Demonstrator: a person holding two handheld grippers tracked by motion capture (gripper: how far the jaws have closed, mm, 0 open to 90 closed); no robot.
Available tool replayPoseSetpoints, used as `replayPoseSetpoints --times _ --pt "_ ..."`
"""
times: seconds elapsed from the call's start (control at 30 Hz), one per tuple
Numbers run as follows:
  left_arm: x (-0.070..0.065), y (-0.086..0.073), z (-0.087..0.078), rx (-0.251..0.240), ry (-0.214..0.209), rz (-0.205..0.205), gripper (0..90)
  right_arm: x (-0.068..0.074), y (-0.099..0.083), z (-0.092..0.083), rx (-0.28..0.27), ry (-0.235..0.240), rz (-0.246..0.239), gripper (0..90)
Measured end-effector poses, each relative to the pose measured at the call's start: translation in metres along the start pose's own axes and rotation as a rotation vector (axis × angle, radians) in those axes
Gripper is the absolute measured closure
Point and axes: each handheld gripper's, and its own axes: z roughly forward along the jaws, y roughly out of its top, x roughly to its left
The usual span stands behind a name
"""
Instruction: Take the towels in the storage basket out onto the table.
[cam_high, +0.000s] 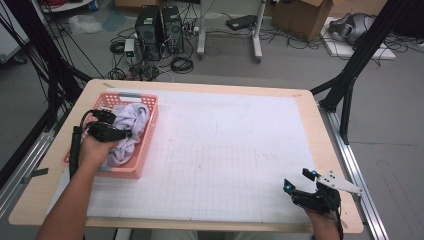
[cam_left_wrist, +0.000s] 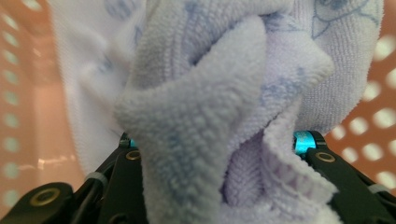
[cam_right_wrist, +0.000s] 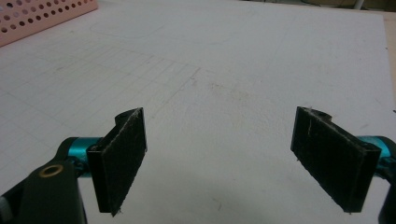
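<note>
The table (cam_high: 240, 150) in front of you carries a white gridded sheet, with a pink perforated basket (cam_high: 145, 150) at its left side; beyond it the floor holds computer towers (cam_high: 160, 32), loose cables and a cardboard box (cam_high: 302, 17). Your left tool (cam_high: 107, 127) is down in the basket, its jaws closed on a bunched fold of the pale lilac towel (cam_left_wrist: 205, 107), which is pressed between them in the left gripper view. The rest of the towel lies crumpled in the basket, against its far and right walls. Your right tool (cam_right_wrist: 233, 163) sits low over the sheet near the table's front right corner, well apart from the basket, jaws spread wide with nothing between the pads.
</note>
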Motion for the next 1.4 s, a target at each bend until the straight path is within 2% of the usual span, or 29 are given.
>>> replayPoseSetpoints --times 0.07,0.1,0.13,0.17,0.2,0.23,0.3,0.43,0.47,0.63,0.8,0.9,0.97,1.03,1.07,1.1,1.13,1.17,1.23,1.27,1.4 --pt "0.002 0.0 -0.011 -0.081 -0.009 -0.025 57.7 0.0 0.0 0.0 -0.005 0.0 0.002 17.0" --pt "0.004 0.0 -0.022 -0.158 -0.015 -0.039 57.6 -0.001 0.0 -0.001 -0.006 -0.002 0.002 17.0" --pt "0.005 0.0 -0.028 -0.201 -0.024 -0.042 57.6 -0.001 0.0 -0.002 -0.007 -0.003 0.003 17.0" --pt "0.005 0.0 -0.028 -0.201 -0.024 -0.042 57.6 -0.001 0.0 -0.002 -0.009 -0.003 0.008 17.0" --pt "0.005 0.0 -0.037 -0.274 -0.029 -0.051 57.6 -0.001 0.0 -0.002 -0.008 -0.004 0.009 17.0" --pt "0.005 0.0 -0.037 -0.274 -0.029 -0.051 57.5 -0.001 0.0 -0.002 -0.009 -0.005 0.007 17.0" --pt "0.005 0.0 -0.045 -0.344 -0.049 -0.06 57.6 -0.001 0.0 -0.002 -0.011 -0.006 0.007 17.0" --pt "0.002 0.001 -0.055 -0.444 -0.078 -0.063 57.5 0.0 0.001 -0.002 -0.013 -0.003 0.008 17.0" --pt "0.0 0.001 -0.057 -0.484 -0.096 -0.065 57.4 0.0 0.0 -0.002 -0.015 -0.002 0.009 17.0" --pt "-0.009 0.005 -0.065 -0.602 -0.16 -0.066 57.2 0.0 0.001 -0.001 -0.015 0.001 0.001 17.0" --pt "-0.019 0.009 -0.073 -0.684 -0.198 -0.042 57.2 0.001 0.001 -0.001 -0.015 0.002 0.004 17.0" --pt "-0.028 0.012 -0.079 -0.739 -0.24 -0.035 57.2 0.001 0.001 -0.001 -0.021 0.002 -0.003 17.0" --pt "-0.032 0.013 -0.081 -0.748 -0.25 -0.027 57.2 0.001 0.001 -0.001 -0.021 0.002 -0.002 17.0" --pt "-0.037 0.015 -0.084 -0.759 -0.269 -0.001 57.2 0.001 0.001 -0.001 -0.021 0.003 -0.002 17.0" --pt "-0.044 0.017 -0.085 -0.768 -0.292 0.032 57.2 0.002 0.002 -0.001 -0.018 0.006 0.006 17.0" --pt "-0.044 0.017 -0.085 -0.768 -0.292 0.032 57.1 0.002 0.002 -0.001 -0.018 0.006 0.006 17.0" --pt "-0.052 0.02 -0.085 -0.771 -0.314 0.072 57.1 0.002 0.001 0.0 -0.02 0.006 0.001 17.0" --pt "-0.052 0.02 -0.085 -0.771 -0.314 0.072 57.1 0.002 0.001 0.0 -0.02 0.006 0.001 17.0" --pt "-0.068 0.025 -0.084 -0.77 -0.351 0.124 57.0 0.003 0.002 0.0 -0.02 0.01 -0.006 17.0" --pt "-0.068 0.025 -0.084 -0.77 -0.351 0.124 57.0 0.003 0.002 -0.001 -0.021 0.011 -0.007 17.0" --pt "-0.094 0.032 -0.076 -0.77 -0.401 0.183 56.9 0.004 0.002 -0.001 -0.027 0.015 -0.006 17.0"
